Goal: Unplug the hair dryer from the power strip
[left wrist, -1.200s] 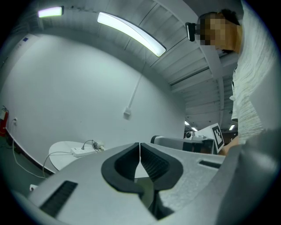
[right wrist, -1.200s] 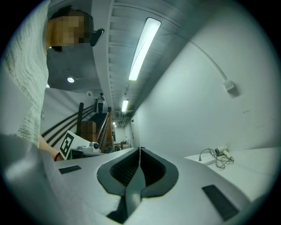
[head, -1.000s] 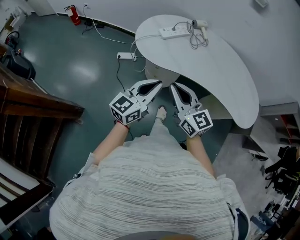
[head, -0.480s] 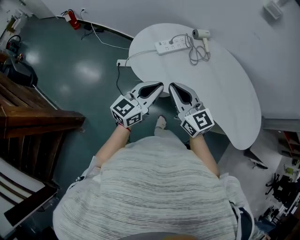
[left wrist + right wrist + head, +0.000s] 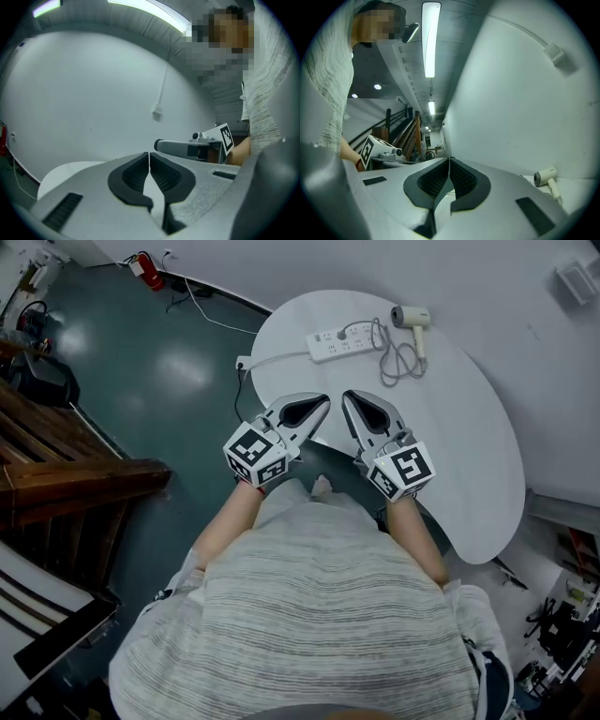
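Note:
On the round white table (image 5: 469, 446), toward its far side, lies a white power strip (image 5: 342, 340). The white hair dryer (image 5: 412, 320) lies to its right, with its cord (image 5: 398, 357) coiled between them and running into the strip. My left gripper (image 5: 322, 405) is shut and empty, held level over the table's near edge. My right gripper (image 5: 348, 398) hovers beside it, also shut and empty. Both are well short of the strip. In the left gripper view the pads (image 5: 140, 171) meet. The right gripper view shows the hair dryer (image 5: 546, 177) low on the right.
The strip's own cable drops off the table's left edge to a floor socket block (image 5: 242, 363). A red fire extinguisher (image 5: 142, 268) stands by the far wall. Wooden stairs (image 5: 56, 474) fill the left side. The wall runs close behind the table.
The person has walked toward the table. Both shut grippers have moved forward from over the floor to above the table's near edge, and the strip and dryer are closer.

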